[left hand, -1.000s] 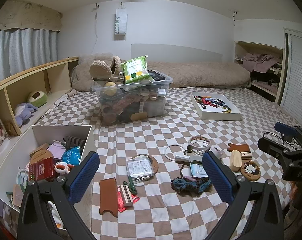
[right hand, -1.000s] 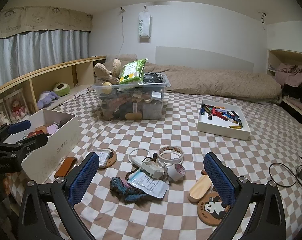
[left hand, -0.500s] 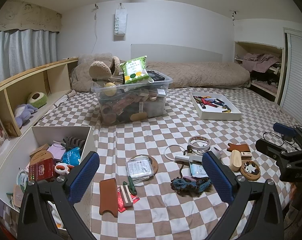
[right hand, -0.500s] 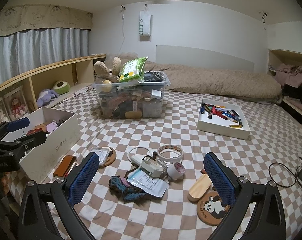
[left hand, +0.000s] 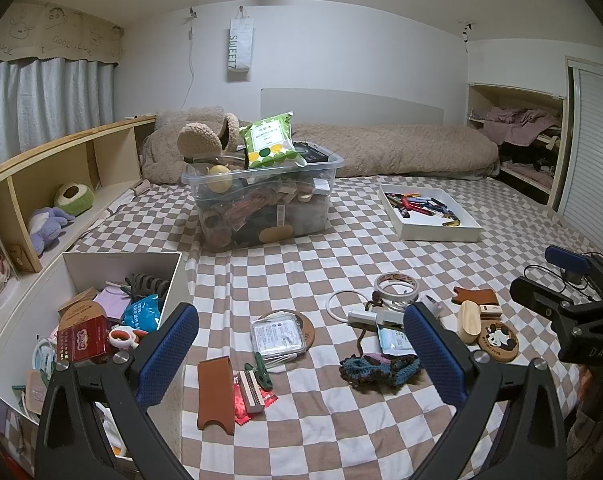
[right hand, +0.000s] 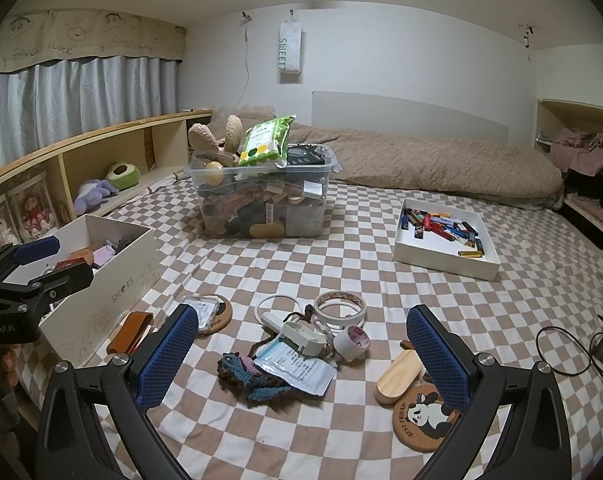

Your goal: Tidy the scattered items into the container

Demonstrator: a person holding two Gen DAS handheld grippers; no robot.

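The checkered bed cover (right hand: 381, 280) carries all items. A clear plastic bin (right hand: 261, 208), full, has a green snack bag (right hand: 265, 142) on top with unreadable print. The white shoebox (right hand: 113, 280), marked "SHOES", stands at the left edge, partly filled; its near end is cut off in the left wrist view. A white tray (right hand: 445, 264) holds small coloured sticks. A wall bag (right hand: 290, 50) reads "SWEET". The curtain valance (right hand: 81, 36) reads "GOOD LUCK".

Scattered items lie between the boxes: a tape ring (right hand: 340, 306), a knitted piece (right hand: 249, 376) half under a printed sachet (right hand: 297, 368), and a panda coaster (right hand: 423, 416) reading "BEST FRIEND".

Left gripper (left hand: 301, 356): fingers spread, empty. Right gripper (right hand: 301, 356): fingers spread, empty.
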